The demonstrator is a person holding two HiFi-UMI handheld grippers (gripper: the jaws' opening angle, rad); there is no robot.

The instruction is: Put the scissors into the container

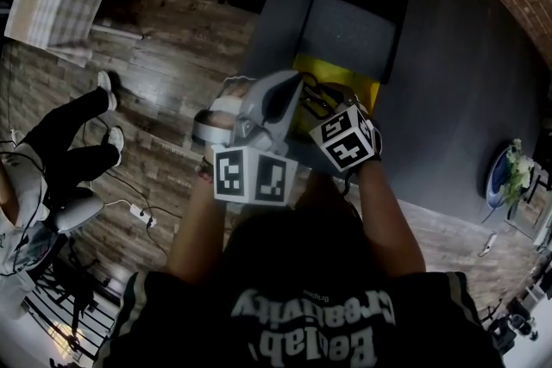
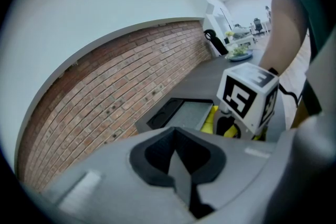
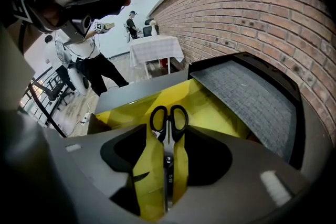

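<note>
The placing step is judged to be at its end. The scissors (image 3: 167, 162) are seen lying on the floor of the yellow container (image 3: 215, 110), directly between the jaws of the right tool (image 3: 167, 131), with the black handles pointed away past the tool's tips. The jaws are spread wide, and yellow floor shows on either side of the blades, so nothing is being pinched. The left tool (image 2: 181, 165) has its pads pressed together on nothing and is held up off the counter (image 1: 457, 82), close beside the right tool at its left.

What remains is judged to be a withdrawal: the right tool would need to be lifted back along its own line, jaws kept apart, so that the handles are not caught and dragged out.

Just beyond the right tool's tips and to its right, a dark tray (image 3: 252, 94) with a grey textured inlay is set against the container's far edge. The container's walls enclose the tips closely, and the left tool's body crowds the space above and to the left. A person (image 1: 73, 138) is seated on the wooden floor (image 1: 164, 56), well apart from both tools.
</note>
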